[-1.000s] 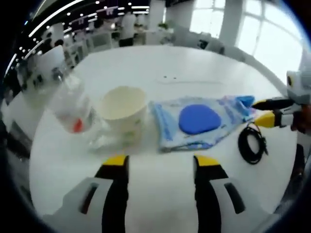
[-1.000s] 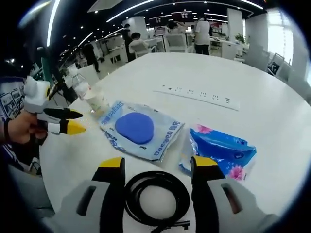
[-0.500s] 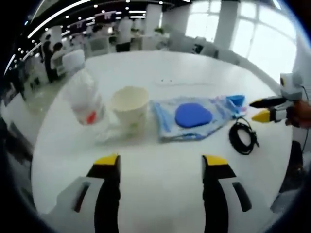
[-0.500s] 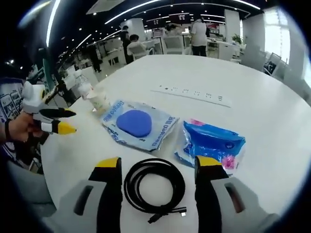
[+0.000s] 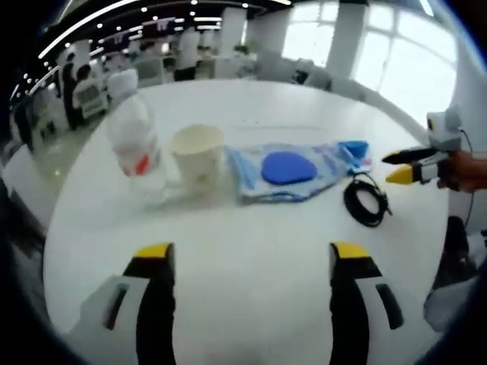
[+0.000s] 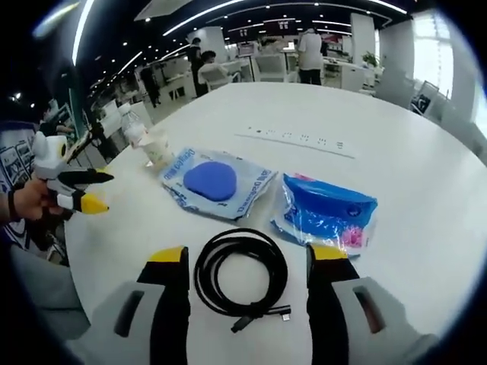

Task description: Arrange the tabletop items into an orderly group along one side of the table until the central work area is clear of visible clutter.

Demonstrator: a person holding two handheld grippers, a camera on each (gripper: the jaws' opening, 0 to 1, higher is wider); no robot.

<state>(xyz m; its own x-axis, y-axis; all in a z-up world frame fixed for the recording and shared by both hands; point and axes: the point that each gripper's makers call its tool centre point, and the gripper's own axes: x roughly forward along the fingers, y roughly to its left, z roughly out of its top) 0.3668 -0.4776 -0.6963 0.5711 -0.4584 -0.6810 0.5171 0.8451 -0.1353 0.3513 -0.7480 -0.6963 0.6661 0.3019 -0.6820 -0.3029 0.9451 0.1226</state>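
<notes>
Here, on the round white table (image 6: 396, 144), a loose row of clutter, placed best from the clear pouch with the blue disc (image 5: 288, 167) (image 6: 215, 182). In the left gripper view, just beside that pouch on its left, a pale paper cup (image 5: 197, 154), upright; beyond the cup, a clear plastic bottle (image 5: 134, 144) with a red mark, upright too and close against the cup. To the pouch's right, a coiled black cable (image 5: 365, 203), near but apart from it, and past the pouch's far right corner a sliver of blue packet (image 5: 354, 147). In the right gripper view, directly below the pouch, the same cable coil (image 6: 241, 274), lying between the near jaws and touching neither; to the pouch's right, just beside it, the blue tissue packet with pink flowers (image 6: 327, 213); above and right of the pouch, a flush strip of sockets (image 6: 298, 140) in the tabletop; up and left of it, cup (image 6: 158, 148) and bottle (image 6: 134, 131), small and blurred. Left gripper (image 5: 253, 251) (image 6: 97, 190) spread wide over bare table, nothing between its yellow-tipped jaws. Right gripper (image 6: 252, 255) (image 5: 403, 166) also parted wide, empty, hovering about the cable.
</notes>
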